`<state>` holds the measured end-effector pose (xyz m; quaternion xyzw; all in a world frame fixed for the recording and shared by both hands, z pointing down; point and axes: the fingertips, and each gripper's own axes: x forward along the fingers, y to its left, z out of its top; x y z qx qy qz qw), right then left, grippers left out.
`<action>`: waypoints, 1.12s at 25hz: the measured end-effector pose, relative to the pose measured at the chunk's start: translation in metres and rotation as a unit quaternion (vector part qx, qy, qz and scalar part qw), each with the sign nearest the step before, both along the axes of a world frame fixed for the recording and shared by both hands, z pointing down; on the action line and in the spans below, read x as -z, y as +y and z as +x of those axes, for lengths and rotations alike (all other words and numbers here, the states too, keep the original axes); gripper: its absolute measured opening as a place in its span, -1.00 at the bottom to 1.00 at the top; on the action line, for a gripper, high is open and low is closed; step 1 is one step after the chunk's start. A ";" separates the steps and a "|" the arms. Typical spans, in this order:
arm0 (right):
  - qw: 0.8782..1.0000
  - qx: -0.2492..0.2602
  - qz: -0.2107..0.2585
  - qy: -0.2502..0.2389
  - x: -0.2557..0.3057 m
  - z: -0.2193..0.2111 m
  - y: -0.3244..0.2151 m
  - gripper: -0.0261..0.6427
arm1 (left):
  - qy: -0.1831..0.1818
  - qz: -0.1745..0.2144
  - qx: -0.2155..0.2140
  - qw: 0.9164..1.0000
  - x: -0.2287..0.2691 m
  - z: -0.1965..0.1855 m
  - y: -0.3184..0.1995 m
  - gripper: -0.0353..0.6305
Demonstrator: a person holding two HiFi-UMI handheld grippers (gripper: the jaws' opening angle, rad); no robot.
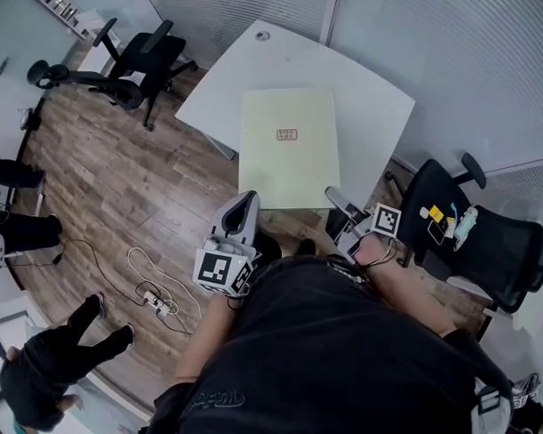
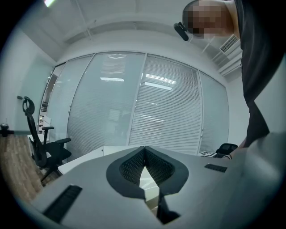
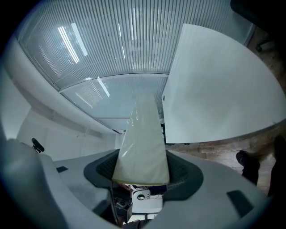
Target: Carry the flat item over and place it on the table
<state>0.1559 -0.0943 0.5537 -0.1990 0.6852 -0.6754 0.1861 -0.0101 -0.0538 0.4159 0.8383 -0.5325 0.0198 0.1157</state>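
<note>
Fingers (image 3: 102,169) of the right gripper (image 3: 142,163) stand wide apart and are clamped across the thickness of a pale-yellow board (image 3: 142,134), which runs straight out ahead of the fingertips. On the left gripper (image 2: 144,150), the fingers (image 2: 127,167) are drawn together to a point, with a pale sliver of the board in the narrow gap just behind the tips. They appear to be pinching its near corner.

Seen from the head view, the board stretches forward from both sets of fingertips over a white table (image 1: 374,101), with its near edge reaching back past the table's rim toward the person. The carry looks all but finished, and the placing is the step in hand. The next move probably calls for lowering both ends together, keeping the board level and perhaps a little farther forward. Only once the table bears its weight should the jaws part and draw back.

No view shows whether the board already touches the tabletop, because the space beneath it is hidden. How firmly the left fingers hold cannot be confirmed. The small label (image 1: 286,134) at the board's middle is too small to read, and the person's dark torso blocks the lower part of the head view.
</note>
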 end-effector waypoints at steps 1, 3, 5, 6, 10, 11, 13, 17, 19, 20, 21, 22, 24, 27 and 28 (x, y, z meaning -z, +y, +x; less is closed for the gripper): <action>1.000 -0.003 -0.001 0.000 -0.003 -0.003 -0.001 -0.04 | 0.000 0.000 -0.005 1.000 -0.003 -0.002 -0.001 -0.85; 1.000 -0.008 -0.002 0.002 -0.004 -0.016 -0.009 -0.04 | 0.001 0.001 -0.013 1.000 -0.003 -0.015 -0.012 -0.85; 1.000 -0.015 -0.002 0.006 0.001 -0.039 -0.028 -0.04 | 0.001 0.003 -0.018 1.000 0.003 -0.042 -0.032 -0.85; 1.000 -0.019 0.000 0.008 0.005 -0.050 -0.037 -0.04 | 0.000 0.005 -0.021 1.000 0.007 -0.055 -0.042 -0.85; 0.999 -0.038 0.008 -0.002 0.019 -0.091 -0.061 -0.04 | -0.007 0.011 -0.031 0.999 0.021 -0.098 -0.067 -0.85; 0.999 -0.042 0.009 -0.006 0.022 -0.100 -0.066 -0.04 | -0.009 0.013 -0.034 0.999 0.023 -0.107 -0.072 -0.85; 0.999 -0.050 0.011 -0.011 0.025 -0.117 -0.075 -0.04 | -0.012 0.015 -0.041 0.999 0.025 -0.124 -0.078 -0.85; 0.998 -0.063 0.007 -0.009 0.022 -0.148 -0.086 -0.04 | -0.014 0.010 -0.050 0.999 0.022 -0.159 -0.086 -0.85; 0.998 -0.068 0.002 -0.006 0.020 -0.163 -0.090 -0.04 | -0.014 0.010 -0.049 0.999 0.022 -0.178 -0.088 -0.85; 0.998 -0.069 0.000 -0.004 0.019 -0.170 -0.092 -0.04 | -0.013 0.010 -0.048 0.999 0.021 -0.186 -0.088 -0.85; 0.998 -0.068 0.000 -0.003 0.018 -0.177 -0.093 -0.04 | -0.012 0.009 -0.046 0.999 0.020 -0.195 -0.089 -0.85; 0.998 -0.067 -0.001 -0.003 0.017 -0.184 -0.094 -0.04 | -0.010 0.007 -0.043 0.999 0.018 -0.203 -0.090 -0.85; 0.998 -0.064 -0.003 -0.001 0.015 -0.196 -0.097 -0.04 | -0.006 0.005 -0.038 0.999 0.016 -0.216 -0.092 -0.85; 0.998 -0.060 -0.003 0.007 0.015 -0.212 -0.101 -0.04 | -0.007 0.005 -0.037 0.999 0.016 -0.230 -0.094 -0.85; 0.998 -0.058 -0.003 0.008 0.016 -0.216 -0.102 -0.04 | -0.006 0.004 -0.037 0.999 0.016 -0.233 -0.095 -0.85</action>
